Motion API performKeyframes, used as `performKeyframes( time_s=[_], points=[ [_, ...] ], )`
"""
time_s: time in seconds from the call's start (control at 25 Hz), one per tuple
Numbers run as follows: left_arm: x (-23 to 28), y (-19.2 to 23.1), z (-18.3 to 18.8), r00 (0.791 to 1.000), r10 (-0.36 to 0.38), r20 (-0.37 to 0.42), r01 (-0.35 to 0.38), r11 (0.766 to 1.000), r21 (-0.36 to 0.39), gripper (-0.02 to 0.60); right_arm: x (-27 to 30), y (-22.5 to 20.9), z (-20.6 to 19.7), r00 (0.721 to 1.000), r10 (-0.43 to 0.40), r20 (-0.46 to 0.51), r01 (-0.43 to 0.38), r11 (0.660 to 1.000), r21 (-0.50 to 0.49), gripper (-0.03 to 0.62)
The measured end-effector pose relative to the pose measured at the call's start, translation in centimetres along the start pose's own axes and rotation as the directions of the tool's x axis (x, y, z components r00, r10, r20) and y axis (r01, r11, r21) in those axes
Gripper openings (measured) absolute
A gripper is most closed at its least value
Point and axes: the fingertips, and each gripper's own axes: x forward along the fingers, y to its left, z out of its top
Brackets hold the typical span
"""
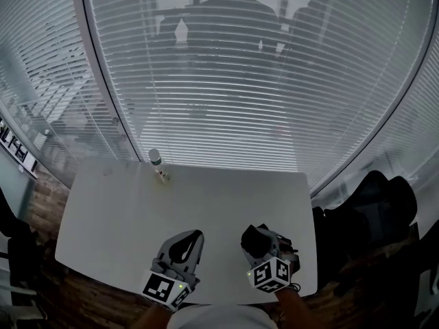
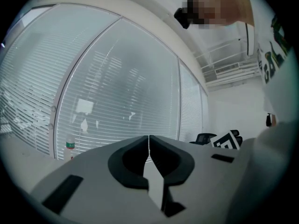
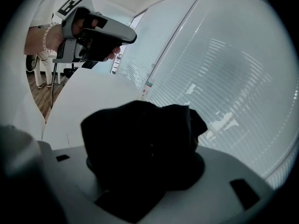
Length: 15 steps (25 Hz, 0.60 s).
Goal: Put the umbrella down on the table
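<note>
Two jobs are split between your hands. Your left hand-held gripper point(image 2: 149, 139) is closed and empty, held clear. Your right hand-held gripper point(image 1: 258, 244) clamps the folded black umbrella point(image 3: 140, 143), tilted down over the worktop's point(image 1: 219, 204) near right part, apparently ready for lowering. The far bottle's point(image 1: 157, 162) label is too small to read.

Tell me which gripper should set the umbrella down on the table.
Right. The right gripper holds the umbrella between its jaws, tilted down over the table. The left gripper is shut, holds nothing, and sits off to the side.
</note>
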Motion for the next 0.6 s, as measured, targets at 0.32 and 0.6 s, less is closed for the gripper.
performKeyframes(
  time_s=[0.32, 0.6],
  points=[
    [-0.4, 0.0, -0.4, 1.0, 0.005, -0.013, -0.005, 1.0, 0.003, 0.018, 1.0, 1.6, -0.3, 0.999, 0.041, -0.005, -0.041, 0.999, -0.012, 0.245],
    [-0.4, 0.1, -0.7, 1.0, 0.004, -0.014, -0.004, 1.0, -0.01, 0.018, 1.9, 2.8, 0.0, 0.996, 0.09, -0.011, -0.09, 0.995, -0.034, 0.252]
  ],
)
